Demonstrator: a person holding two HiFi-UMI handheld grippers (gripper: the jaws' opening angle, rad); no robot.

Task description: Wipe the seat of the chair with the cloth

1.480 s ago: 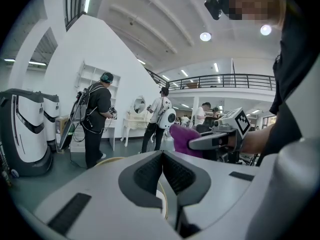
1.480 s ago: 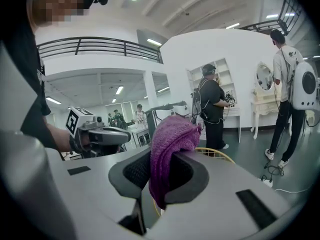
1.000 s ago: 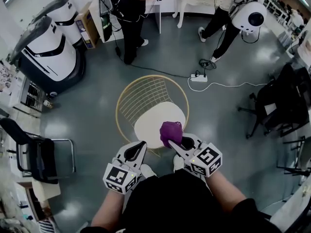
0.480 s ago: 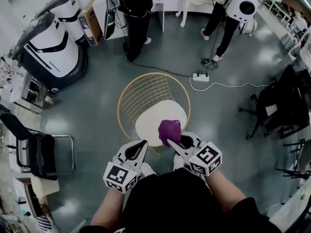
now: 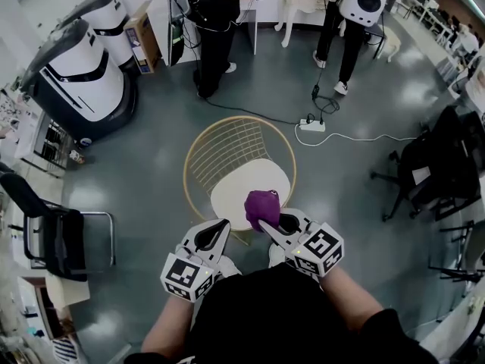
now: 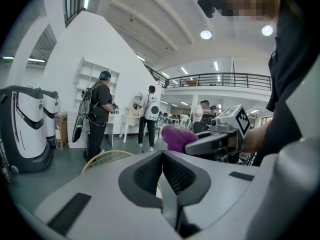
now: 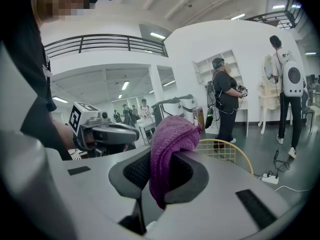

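A gold wire chair (image 5: pixel 227 146) with a cream round seat (image 5: pixel 231 192) stands on the floor in front of me. My right gripper (image 5: pixel 267 220) is shut on a bunched purple cloth (image 5: pixel 261 205), held over the seat's near right edge; I cannot tell whether cloth and seat touch. In the right gripper view the cloth (image 7: pixel 167 151) bulges up from between the jaws. My left gripper (image 5: pixel 214 233) is shut with nothing in it, just off the seat's near edge. Its jaws meet in the left gripper view (image 6: pixel 162 173).
Two people (image 5: pixel 212 21) stand beyond the chair near white furniture. A power strip (image 5: pixel 312 126) and its white cable lie on the floor to the chair's far right. Large white machines (image 5: pixel 76 74) stand at left, black chairs (image 5: pixel 439 165) at right.
My right gripper and the cloth have shifted slightly left and farther over the seat. The person at the back right has stepped left. My left gripper has stayed put.
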